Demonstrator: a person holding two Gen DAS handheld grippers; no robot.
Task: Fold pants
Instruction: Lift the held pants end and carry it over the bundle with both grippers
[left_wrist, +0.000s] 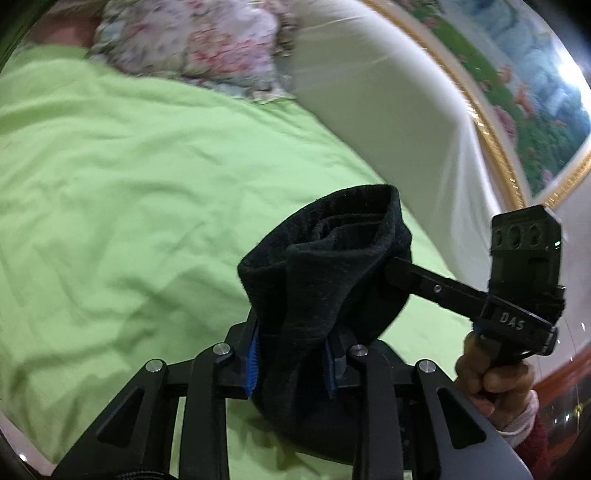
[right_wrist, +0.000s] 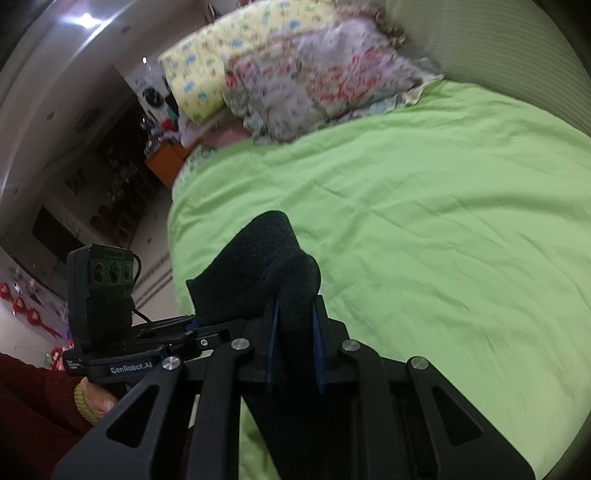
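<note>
- Closest in, the left gripper (left_wrist: 291, 363) is clenched on a bunch of the black pants (left_wrist: 325, 266), the cloth squeezed between its blue pads and rising in a rolled fold above them.
- The right gripper (right_wrist: 294, 347) pinches another bunch of the same pants (right_wrist: 258, 258) between its own blue pads; the cloth stands up in a dark hump.
- Both bunches are held up off the bed, the rest of the garment hanging below the jaws.
- From the left wrist view the right gripper (left_wrist: 397, 271) reaches in from the right side, fingertips buried in the cloth, with a person's hand (left_wrist: 487, 369) around its handle.
- Under everything lies a light green bedspread (right_wrist: 424, 229), creased, bare around the pants.
- Farther on, a floral pillow (right_wrist: 321, 74) rests at the head of the bed, a yellow patterned pillow (right_wrist: 214, 51) beside it.
- A cream padded headboard (left_wrist: 388, 92) stands behind, and above it a gold-framed landscape picture (left_wrist: 517, 74).
- Off the bed's left edge, dark shelving (right_wrist: 110, 177) fills the far wall.
</note>
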